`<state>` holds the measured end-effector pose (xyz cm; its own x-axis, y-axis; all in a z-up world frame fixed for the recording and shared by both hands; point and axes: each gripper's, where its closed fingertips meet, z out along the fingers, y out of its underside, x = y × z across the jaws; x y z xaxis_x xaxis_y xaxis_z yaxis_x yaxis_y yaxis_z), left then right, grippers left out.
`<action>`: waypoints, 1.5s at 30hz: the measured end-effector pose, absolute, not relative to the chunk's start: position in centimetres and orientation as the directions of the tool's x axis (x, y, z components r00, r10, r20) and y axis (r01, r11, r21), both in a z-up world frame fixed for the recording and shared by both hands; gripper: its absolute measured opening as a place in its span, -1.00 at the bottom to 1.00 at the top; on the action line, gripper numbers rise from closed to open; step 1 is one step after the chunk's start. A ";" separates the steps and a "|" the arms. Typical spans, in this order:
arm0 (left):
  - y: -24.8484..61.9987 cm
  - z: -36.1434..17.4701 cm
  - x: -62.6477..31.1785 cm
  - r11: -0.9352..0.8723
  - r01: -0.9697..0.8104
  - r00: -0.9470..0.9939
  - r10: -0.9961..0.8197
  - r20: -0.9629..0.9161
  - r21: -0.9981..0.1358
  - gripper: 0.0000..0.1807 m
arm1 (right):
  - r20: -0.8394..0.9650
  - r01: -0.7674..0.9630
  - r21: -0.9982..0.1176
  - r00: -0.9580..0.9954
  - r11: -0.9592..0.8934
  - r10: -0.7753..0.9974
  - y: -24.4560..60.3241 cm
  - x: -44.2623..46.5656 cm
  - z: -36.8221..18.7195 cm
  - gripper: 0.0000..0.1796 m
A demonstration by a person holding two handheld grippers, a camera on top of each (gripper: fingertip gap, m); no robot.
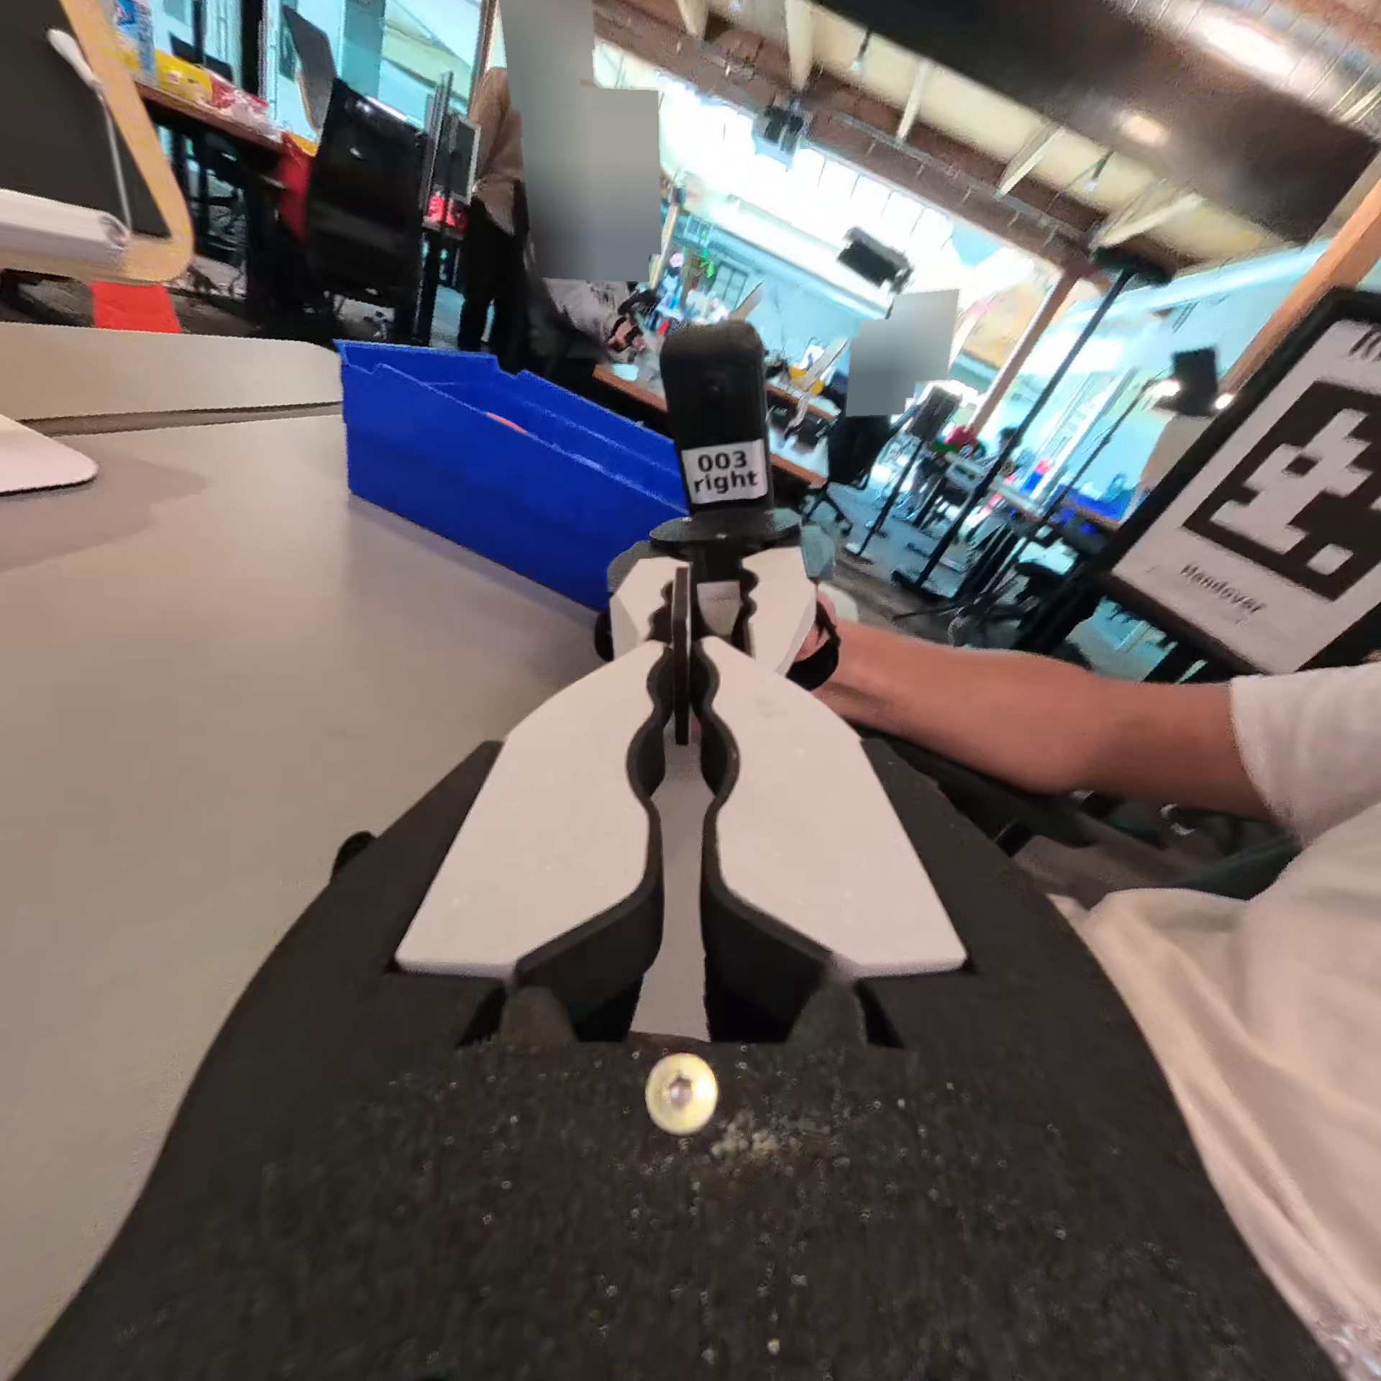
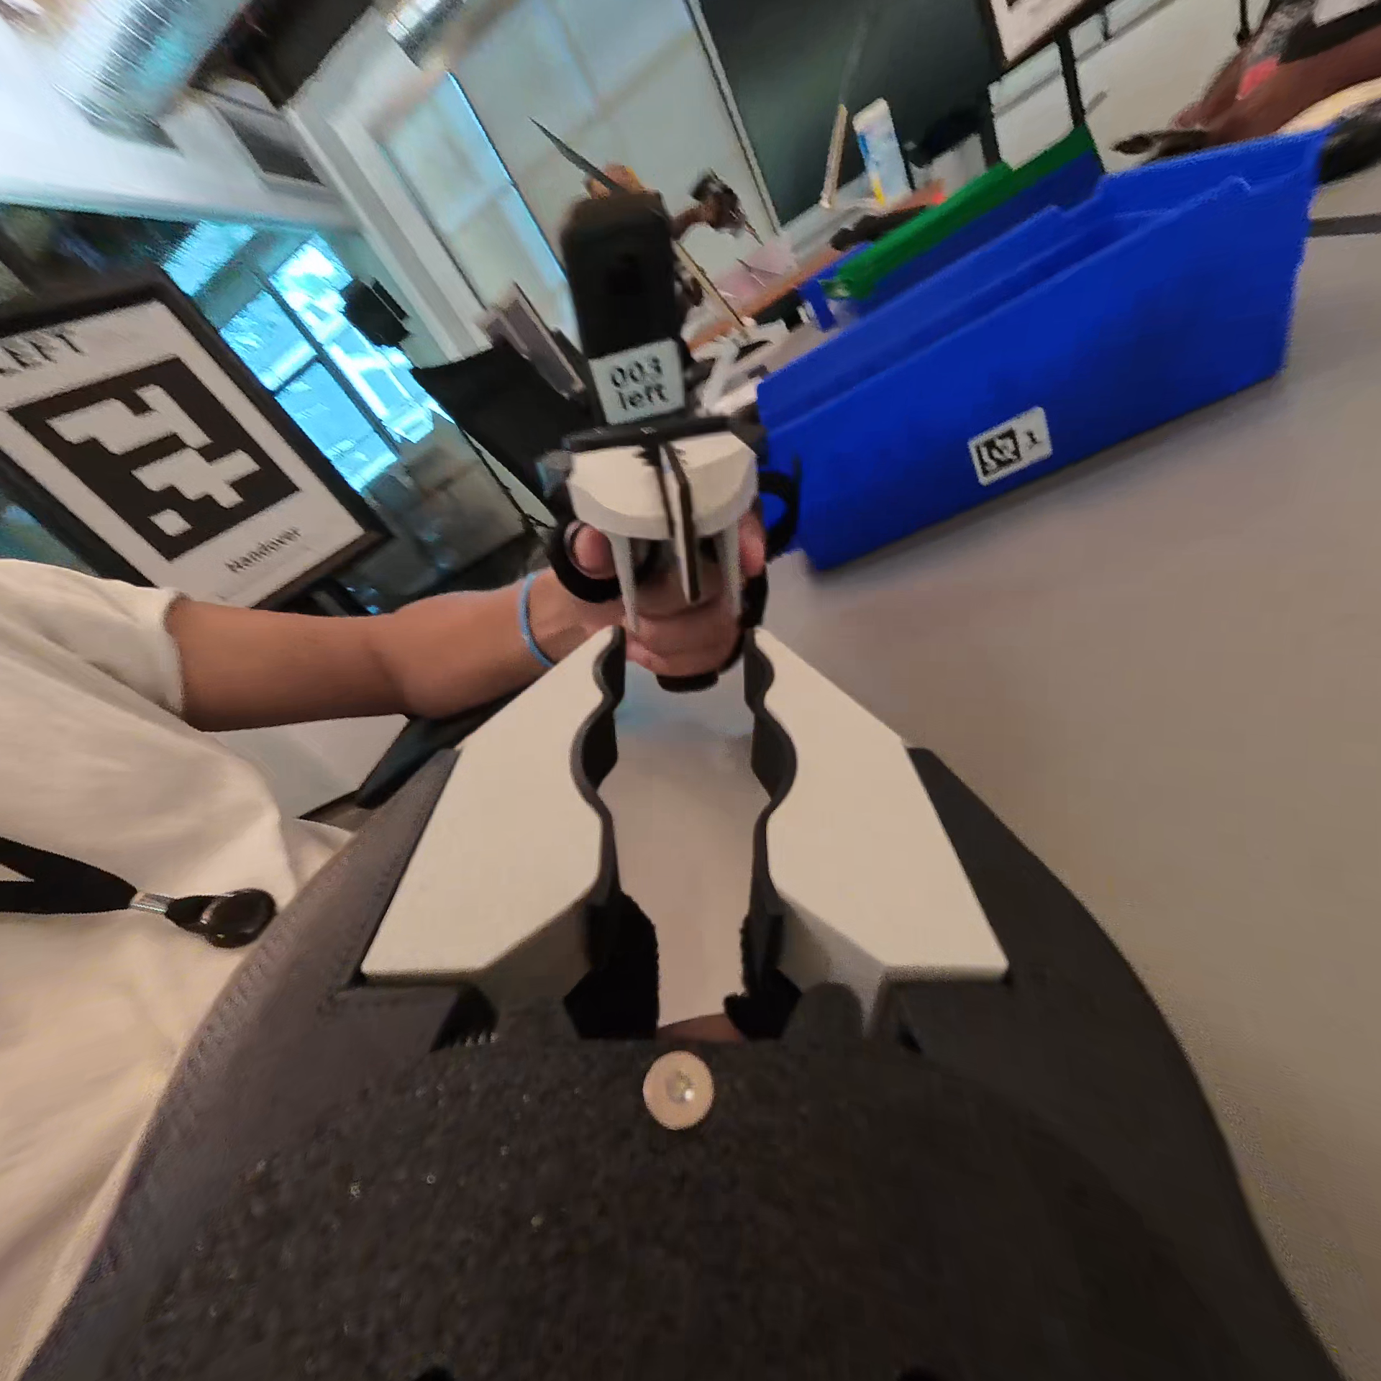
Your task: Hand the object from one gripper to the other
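The left tool pinches a thin, stiff black flat disc edge-on; light, judging by its thinness. The right tool, jaws spread, should clamp its free rim.

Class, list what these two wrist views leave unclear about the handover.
- Outline of the thin black object: edge-on in both views, its sides covered by the left gripper.
- Whether the right gripper touches it: left wrist view, the left fingertips block that spot.
- Contents of the blue bin: left wrist view, hidden by its wall and blurred.
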<state>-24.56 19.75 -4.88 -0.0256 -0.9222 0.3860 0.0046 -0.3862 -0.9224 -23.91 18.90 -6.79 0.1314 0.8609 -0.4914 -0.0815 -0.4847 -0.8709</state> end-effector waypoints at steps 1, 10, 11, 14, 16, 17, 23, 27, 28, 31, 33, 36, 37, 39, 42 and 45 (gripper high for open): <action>19.7 -4.7 -24.6 -0.401 0.021 -0.038 -0.916 0.400 -0.916 -0.97 | -0.493 -0.102 -0.869 0.114 -0.484 0.862 18.7 -24.1 -6.3 -0.67; 18.3 -4.9 -23.8 -0.459 0.007 -0.125 -0.882 0.455 -0.888 -0.97 | -0.503 -0.140 -0.861 0.096 -0.489 0.859 18.4 -24.2 -5.5 -0.96; 18.3 -5.0 -23.8 -0.446 0.000 -0.115 -0.889 0.443 -0.895 -0.97 | -0.503 -0.128 -0.862 0.101 -0.490 0.858 18.5 -24.2 -5.6 -0.96; 18.9 -5.9 -23.8 -0.352 -0.027 -0.033 -0.935 0.353 -0.936 -0.93 | -0.504 -0.106 -0.864 0.159 -0.493 0.849 19.3 -23.9 -6.2 -0.96; 19.7 -6.9 -24.0 -0.236 -0.071 0.049 -0.971 0.233 -0.969 -0.74 | -0.488 -0.081 -0.871 0.246 -0.484 0.837 20.3 -23.5 -7.2 -0.96; 20.2 -7.6 -24.1 -0.163 -0.117 0.099 -0.983 0.152 -0.980 -0.68 | -0.470 -0.056 -0.877 0.304 -0.477 0.828 21.0 -23.0 -8.0 -0.96; 24.0 -11.8 -25.2 0.207 -0.488 0.327 -0.857 -0.398 -0.848 -0.55 | -0.544 -0.043 -0.800 0.473 -0.598 0.693 23.6 -20.8 -11.4 -0.96; 24.4 -13.5 -25.2 0.346 -0.690 0.240 -0.720 -0.651 -0.636 -0.33 | -0.684 -0.046 -0.681 0.397 -0.731 0.613 22.7 -21.9 -12.9 -0.96; 24.3 -13.5 -25.0 0.376 -0.711 0.216 -0.689 -0.692 -0.595 -0.30 | -0.697 -0.044 -0.669 0.384 -0.742 0.606 22.5 -22.2 -13.0 -0.96; 23.6 -13.2 -24.6 0.439 -0.724 0.174 -0.630 -0.757 -0.532 -0.28 | -0.683 -0.004 -0.676 0.378 -0.737 0.624 21.9 -23.0 -13.1 -0.96; 23.3 -13.2 -24.4 0.472 -0.731 0.144 -0.599 -0.787 -0.493 -0.31 | -0.671 0.018 -0.683 0.379 -0.730 0.637 21.5 -23.5 -13.2 -0.96; 22.9 -13.5 -24.2 0.485 -0.725 0.130 -0.600 -0.789 -0.488 -0.40 | -0.661 0.033 -0.701 0.345 -0.713 0.666 20.9 -24.2 -12.8 -0.96; 22.9 -13.6 -24.2 0.478 -0.725 0.131 -0.611 -0.781 -0.496 -0.40 | -0.648 0.047 -0.714 0.334 -0.699 0.684 20.7 -24.5 -12.6 -0.96; 22.9 -13.6 -24.2 0.467 -0.720 0.138 -0.628 -0.766 -0.513 -0.49 | -0.604 0.075 -0.742 0.356 -0.666 0.713 20.6 -24.7 -12.8 -0.96; 22.9 -13.0 -24.2 0.449 -0.693 0.162 -0.666 -0.728 -0.565 -0.62 | -0.570 0.054 -0.782 0.341 -0.621 0.747 20.6 -24.8 -12.0 -0.95; 22.8 -11.5 -24.1 0.421 -0.609 0.230 -0.717 -0.658 -0.672 -0.61 | -0.550 -0.021 -0.821 0.299 -0.571 0.780 20.8 -24.6 -10.4 -0.68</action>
<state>-24.08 22.76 -11.51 0.2301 -0.7173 -0.6577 -0.6090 0.4210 -0.6722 -24.63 20.78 -10.39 0.2985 0.7799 -0.5502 -0.0207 -0.5710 -0.8207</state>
